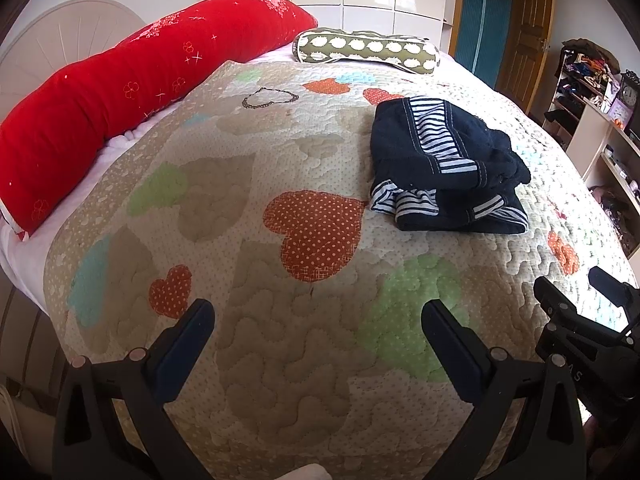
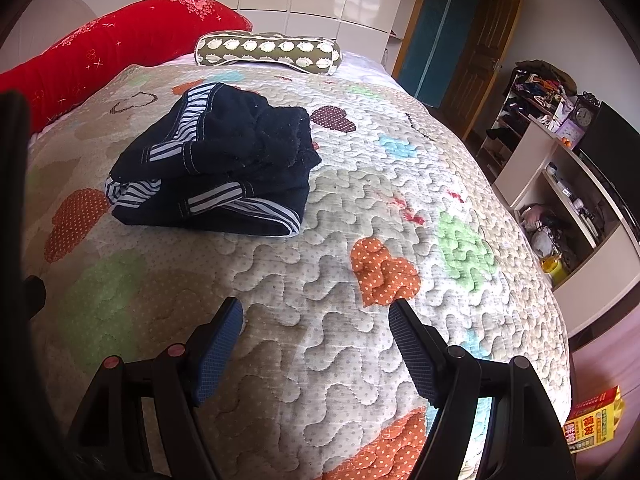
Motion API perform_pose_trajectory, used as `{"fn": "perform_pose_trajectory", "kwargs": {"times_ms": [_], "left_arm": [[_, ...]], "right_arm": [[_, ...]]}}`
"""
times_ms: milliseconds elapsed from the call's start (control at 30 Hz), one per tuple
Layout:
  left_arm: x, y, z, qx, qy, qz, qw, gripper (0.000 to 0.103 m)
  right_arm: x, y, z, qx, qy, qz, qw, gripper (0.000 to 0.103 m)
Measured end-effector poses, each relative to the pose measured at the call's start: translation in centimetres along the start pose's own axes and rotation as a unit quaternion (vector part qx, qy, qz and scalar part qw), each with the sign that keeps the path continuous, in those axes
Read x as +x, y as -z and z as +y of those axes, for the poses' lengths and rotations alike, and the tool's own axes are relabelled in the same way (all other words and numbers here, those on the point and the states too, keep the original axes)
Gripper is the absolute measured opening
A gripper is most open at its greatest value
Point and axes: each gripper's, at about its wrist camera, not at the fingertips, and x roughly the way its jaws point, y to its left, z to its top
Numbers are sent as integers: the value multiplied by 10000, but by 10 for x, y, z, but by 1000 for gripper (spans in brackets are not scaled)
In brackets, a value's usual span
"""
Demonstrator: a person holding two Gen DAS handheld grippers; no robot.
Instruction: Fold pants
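Dark navy pants (image 1: pixel 444 164) with white-striped side bands lie bunched in a loose heap on the quilted heart-pattern bedspread (image 1: pixel 280 360). In the right wrist view the same pants (image 2: pixel 224 168) sit left of centre, well ahead of the fingers. My left gripper (image 1: pixel 318 322) hovers open over bare quilt, with the pants ahead and to its right. Over the bedspread (image 2: pixel 320 320), my right gripper (image 2: pixel 316 316) is open too, nothing between its blue pads. The right gripper's body (image 1: pixel 592 328) shows at the lower right edge of the left wrist view.
A long red pillow (image 1: pixel 132 92) lies along the bed's left side and a green patterned bolster (image 1: pixel 368 50) at the far end. Shelves (image 2: pixel 560 168) crowded with items stand past the bed's right edge. A yellow-red box (image 2: pixel 594 420) lies on the floor.
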Motion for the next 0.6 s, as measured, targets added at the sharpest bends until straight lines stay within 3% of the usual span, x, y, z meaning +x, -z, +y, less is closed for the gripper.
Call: {"fn": "perform_pose_trajectory", "kwargs": {"times_ms": [600], "left_arm": [[2, 1, 2, -31, -11, 17, 10000, 103]], "right_arm": [[1, 1, 1, -27, -14, 3, 10000, 80]]}}
